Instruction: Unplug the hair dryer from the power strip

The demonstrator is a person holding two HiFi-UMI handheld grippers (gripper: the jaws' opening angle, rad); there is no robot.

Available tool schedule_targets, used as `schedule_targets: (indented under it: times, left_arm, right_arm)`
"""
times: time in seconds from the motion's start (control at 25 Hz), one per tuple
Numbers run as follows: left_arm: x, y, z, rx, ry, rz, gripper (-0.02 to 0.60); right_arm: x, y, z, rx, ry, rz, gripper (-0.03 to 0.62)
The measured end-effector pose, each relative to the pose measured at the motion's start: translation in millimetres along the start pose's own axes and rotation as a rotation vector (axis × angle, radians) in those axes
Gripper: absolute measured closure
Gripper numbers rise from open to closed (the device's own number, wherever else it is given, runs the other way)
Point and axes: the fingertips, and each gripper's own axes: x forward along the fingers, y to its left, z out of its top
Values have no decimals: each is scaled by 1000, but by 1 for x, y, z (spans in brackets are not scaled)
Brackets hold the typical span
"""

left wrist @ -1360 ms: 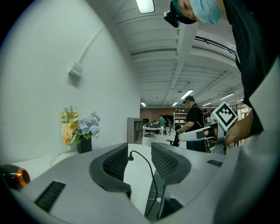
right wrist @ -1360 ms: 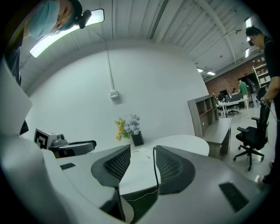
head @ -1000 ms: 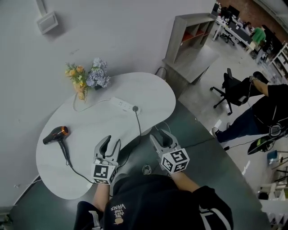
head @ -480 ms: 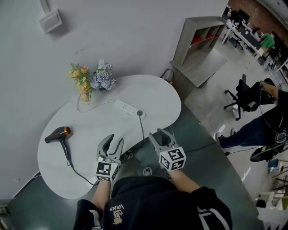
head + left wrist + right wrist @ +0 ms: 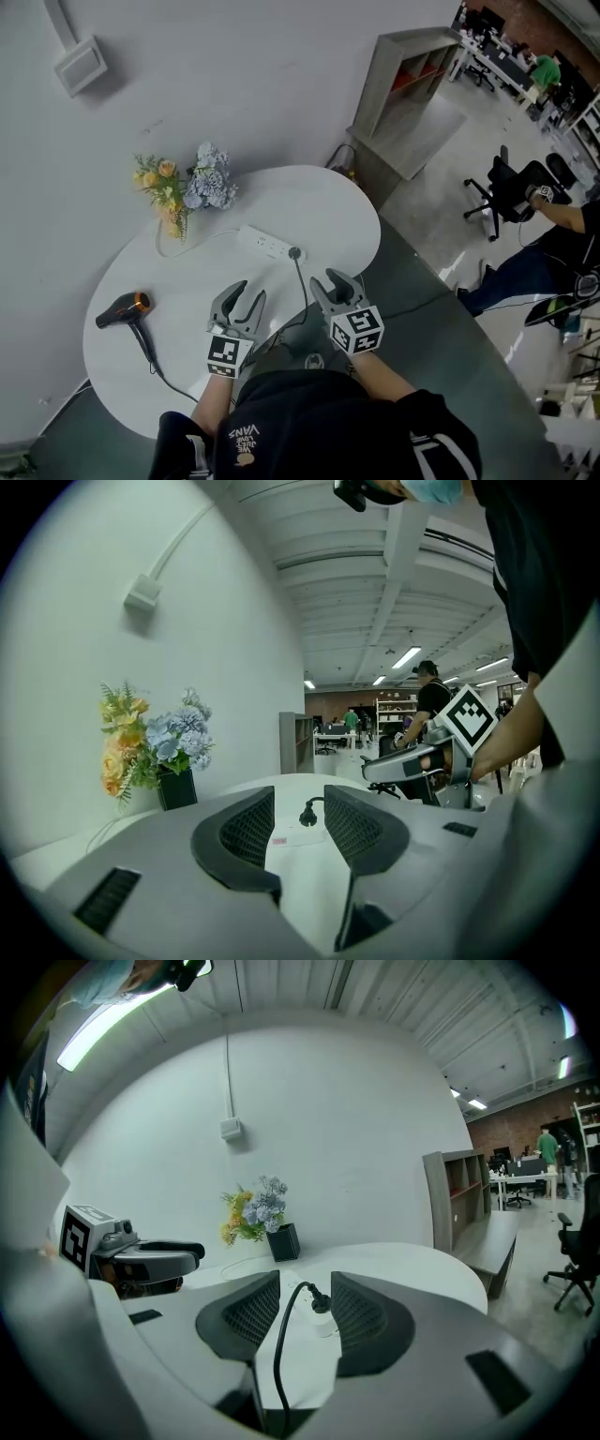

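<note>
A white power strip (image 5: 265,244) lies on the white table (image 5: 328,202), with a black plug (image 5: 296,253) seated in its near end. The plug's cord (image 5: 302,286) runs back off the table's near edge. A black hair dryer (image 5: 123,308) with an orange nozzle lies at the left, and its cord trails toward me. My left gripper (image 5: 246,299) is open and empty over the near edge, short of the strip. The right gripper (image 5: 335,282) is open too, beside the cord. Between the left jaws I see the plug (image 5: 307,813); between the right jaws, the plug (image 5: 319,1302) and cord (image 5: 279,1354).
A vase of flowers (image 5: 183,187) stands at the table's back by the wall. A grey shelf unit (image 5: 403,84) is at the right. A seated person (image 5: 553,244) and office chairs (image 5: 502,192) are across the floor to the right.
Both grippers have moved forward over the table's near edge, closer to the power strip and plug. Their jaws look as wide as before.
</note>
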Motion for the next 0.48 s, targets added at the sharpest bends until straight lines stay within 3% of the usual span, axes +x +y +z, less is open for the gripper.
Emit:
schedule_targets:
  times: [0.48]
  left_arm:
    - [52, 26, -15, 66, 74, -77, 420]
  right_arm:
    - [54, -23, -15, -18, 79, -34, 428]
